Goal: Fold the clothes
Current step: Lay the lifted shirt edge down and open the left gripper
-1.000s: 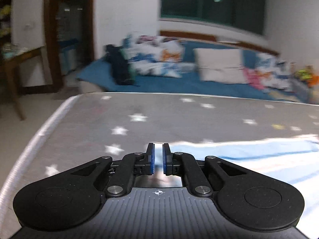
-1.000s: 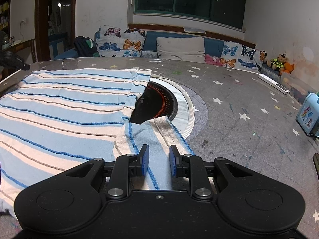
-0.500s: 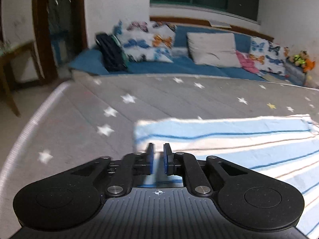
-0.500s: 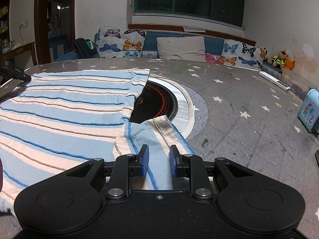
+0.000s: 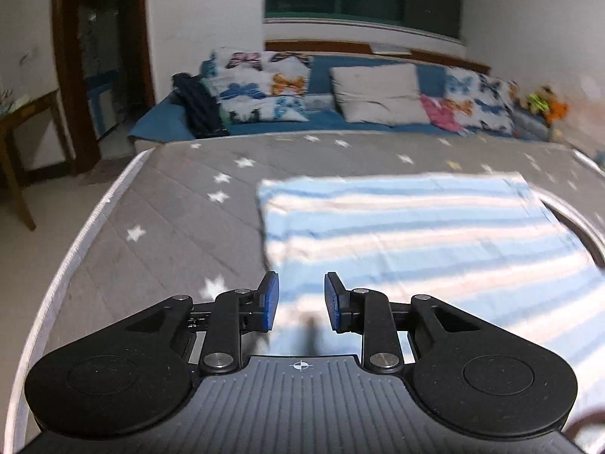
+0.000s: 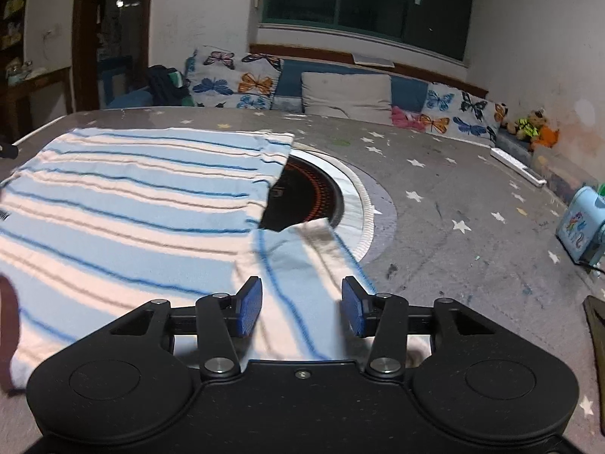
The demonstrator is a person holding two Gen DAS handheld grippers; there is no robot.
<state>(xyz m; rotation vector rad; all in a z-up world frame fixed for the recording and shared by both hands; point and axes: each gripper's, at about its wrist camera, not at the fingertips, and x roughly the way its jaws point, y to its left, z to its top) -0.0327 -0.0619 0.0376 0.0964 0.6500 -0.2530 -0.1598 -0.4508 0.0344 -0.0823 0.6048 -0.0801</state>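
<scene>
A: Where is the striped garment (image 6: 136, 208)?

B: Spread flat on the grey star-print desk (image 6: 453, 196), toward its left side. Its right edge partly covers a round black burner (image 6: 314, 193) set into the desk. A sleeve (image 6: 302, 276) runs toward the near edge.

A: And the right hand-held gripper (image 6: 301, 306)?

B: Its blue pads stand apart and are opening. The sleeve lies under the gap, not pinched.

A: The left hand-held gripper (image 5: 301, 301)?

B: Also parted and opening, over the garment's (image 5: 416, 234) near left edge. The cloth is not clamped between the pads.

A: Anything behind?

B: A blue sofa (image 6: 291, 75) with butterfly cushions (image 6: 234, 83) along the far wall.
</scene>
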